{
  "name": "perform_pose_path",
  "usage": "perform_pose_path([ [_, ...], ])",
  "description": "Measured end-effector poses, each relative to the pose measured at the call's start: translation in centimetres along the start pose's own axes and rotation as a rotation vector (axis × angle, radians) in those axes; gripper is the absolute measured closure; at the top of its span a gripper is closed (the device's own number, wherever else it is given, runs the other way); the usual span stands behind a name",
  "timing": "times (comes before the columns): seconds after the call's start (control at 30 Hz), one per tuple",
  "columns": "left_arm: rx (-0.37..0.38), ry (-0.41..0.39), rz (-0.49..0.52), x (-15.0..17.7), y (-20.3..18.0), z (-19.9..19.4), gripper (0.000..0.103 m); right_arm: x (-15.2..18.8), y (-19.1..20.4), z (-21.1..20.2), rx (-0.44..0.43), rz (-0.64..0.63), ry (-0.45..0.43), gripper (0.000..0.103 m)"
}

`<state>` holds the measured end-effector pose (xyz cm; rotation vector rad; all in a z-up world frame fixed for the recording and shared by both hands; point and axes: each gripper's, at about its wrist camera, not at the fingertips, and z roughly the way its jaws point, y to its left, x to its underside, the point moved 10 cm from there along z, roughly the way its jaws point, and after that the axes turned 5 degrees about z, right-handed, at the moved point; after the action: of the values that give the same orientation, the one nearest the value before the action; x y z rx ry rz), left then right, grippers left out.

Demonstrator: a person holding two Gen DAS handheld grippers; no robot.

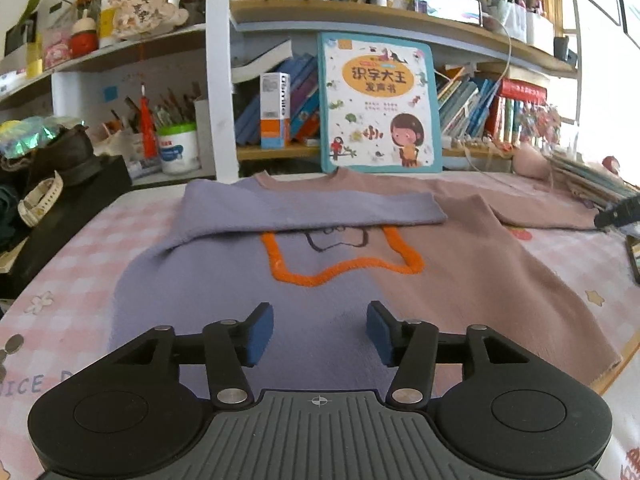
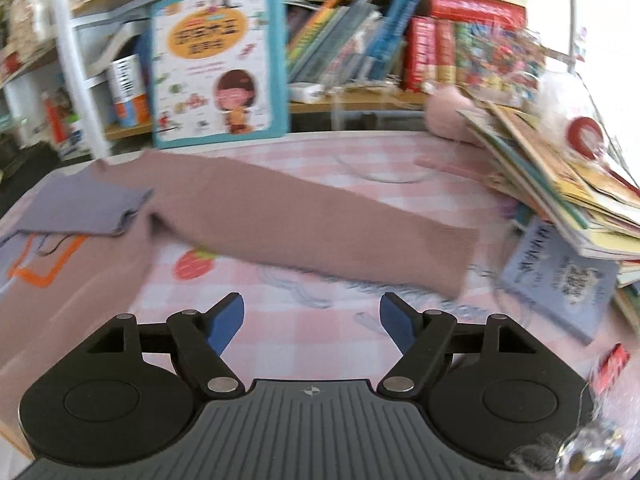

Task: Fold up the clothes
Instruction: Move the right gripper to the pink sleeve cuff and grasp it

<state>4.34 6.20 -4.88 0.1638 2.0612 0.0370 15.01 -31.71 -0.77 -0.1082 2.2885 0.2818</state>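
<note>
Operator: Sweater [image 1: 332, 308] status: we see it lying flat, front up, on the pink checked tablecloth [image 1: 80, 248], half lilac, half dusty pink. The lilac sleeve [image 1: 304, 208] is already folded across the chest, partly covering the orange outline motif [image 1: 340, 268]. The pink sleeve [image 2: 320, 228] lies extended to the side.

Technician: Handling properties?

Operator: We judge it a soft, fuzzy knit, light and limp, and it will likely sag when lifted. We recommend taking the pink sleeve at its cuff [image 2: 460, 264], pinching the full thickness.

Technician: Tool state?

Operator: The left gripper [image 1: 320, 334] hovers over the lilac hem area, blue pads spread, holding nothing. The right gripper [image 2: 312, 326] has its pads wide apart over bare cloth, near the cuff, also unloaded.

Technician: Surroundings?

Operator: A stiff picture book [image 1: 380, 104] stands behind the collar; a slanted stack of books [image 2: 560, 192] sits close beside the cuff.
</note>
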Motion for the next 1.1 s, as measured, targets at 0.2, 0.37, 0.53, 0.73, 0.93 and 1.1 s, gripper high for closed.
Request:
perform_pose_path([
  [0.2,-0.009,0.025,0.005,0.5,-0.1,0.2,0.040,-0.7,-3.5,2.1,0.056,0.080,0.067,0.030],
  [0.37,-0.044,0.004,0.048,0.1,-0.6,-0.1,0.027,-1.2,-5.4,3.2,0.107,0.119,0.096,0.030],
  [0.53,-0.051,0.007,0.066,0.1,-0.8,-0.1,0.025,-1.9,-6.4,3.3,0.134,0.148,0.089,0.030],
  [0.73,-0.068,0.007,0.090,0.1,-1.1,-0.2,0.025,-2.8,-8.0,3.6,0.166,0.196,0.083,0.030],
  [0.93,-0.071,0.011,0.099,0.1,-1.2,-0.1,0.025,-2.5,-8.4,5.1,0.169,0.232,0.120,0.038],
  [1.1,-0.071,0.019,0.106,0.1,-1.3,0.1,0.025,-2.6,-8.1,5.5,0.211,0.170,0.100,0.062],
])
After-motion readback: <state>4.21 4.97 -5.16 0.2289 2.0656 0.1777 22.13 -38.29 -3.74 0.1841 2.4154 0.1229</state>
